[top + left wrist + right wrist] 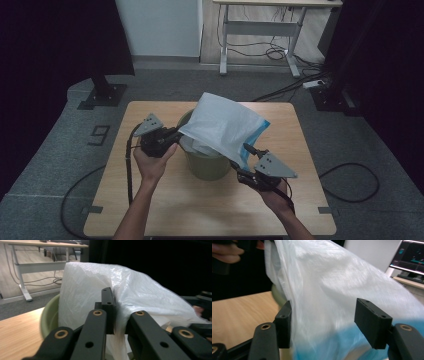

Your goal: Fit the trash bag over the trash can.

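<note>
thin white plastic bag with blue edge (pixel 225 125) draped over round green bin (pixel 207 167) | left gripper (pixel 172 135) pinching its left corner | right gripper (pixel 245 159) spread wide around the lower right edge (closer to the blue hem, not gripping yet)

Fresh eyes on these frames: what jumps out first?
A big white plastic bag with a blue edge, billowing over a green bin mid-table. The left gripper is shut on the bag's left edge by the bin rim; the right gripper sits open around the blue edge, on the right.
</note>
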The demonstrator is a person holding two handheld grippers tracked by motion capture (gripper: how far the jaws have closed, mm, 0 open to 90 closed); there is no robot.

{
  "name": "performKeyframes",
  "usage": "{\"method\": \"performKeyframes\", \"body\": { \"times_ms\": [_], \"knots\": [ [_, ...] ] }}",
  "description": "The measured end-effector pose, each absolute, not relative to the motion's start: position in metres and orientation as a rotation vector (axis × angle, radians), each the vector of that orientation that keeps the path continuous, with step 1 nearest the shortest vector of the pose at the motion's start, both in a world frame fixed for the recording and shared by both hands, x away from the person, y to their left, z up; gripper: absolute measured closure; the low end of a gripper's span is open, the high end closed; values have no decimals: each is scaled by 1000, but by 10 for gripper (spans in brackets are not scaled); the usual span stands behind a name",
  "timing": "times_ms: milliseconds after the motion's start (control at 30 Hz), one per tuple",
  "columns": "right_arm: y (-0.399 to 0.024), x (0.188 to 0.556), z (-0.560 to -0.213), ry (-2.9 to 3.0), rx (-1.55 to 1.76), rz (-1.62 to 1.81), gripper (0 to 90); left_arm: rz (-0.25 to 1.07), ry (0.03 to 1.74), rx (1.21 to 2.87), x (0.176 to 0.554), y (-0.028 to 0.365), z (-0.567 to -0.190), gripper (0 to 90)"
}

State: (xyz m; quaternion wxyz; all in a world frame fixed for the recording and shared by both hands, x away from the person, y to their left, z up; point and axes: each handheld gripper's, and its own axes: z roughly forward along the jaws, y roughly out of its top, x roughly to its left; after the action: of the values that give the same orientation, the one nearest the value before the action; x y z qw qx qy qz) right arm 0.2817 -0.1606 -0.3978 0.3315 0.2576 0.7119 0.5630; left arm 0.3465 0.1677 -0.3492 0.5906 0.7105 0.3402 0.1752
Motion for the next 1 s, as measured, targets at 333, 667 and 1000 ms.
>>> {"method": "performKeyframes", "body": {
  "times_ms": [333,667,1000],
  "knots": [
    [-194,281,-408,1841,742,1538,337,370,850,1637,349,192,-361,885],
    [-214,301,-414,1839,815,1507,341,355,879,1624,348,207,-367,894],
    [-209,315,-420,1856,854,1522,351,338,906,1582,349,224,-367,894]
  ]
}}
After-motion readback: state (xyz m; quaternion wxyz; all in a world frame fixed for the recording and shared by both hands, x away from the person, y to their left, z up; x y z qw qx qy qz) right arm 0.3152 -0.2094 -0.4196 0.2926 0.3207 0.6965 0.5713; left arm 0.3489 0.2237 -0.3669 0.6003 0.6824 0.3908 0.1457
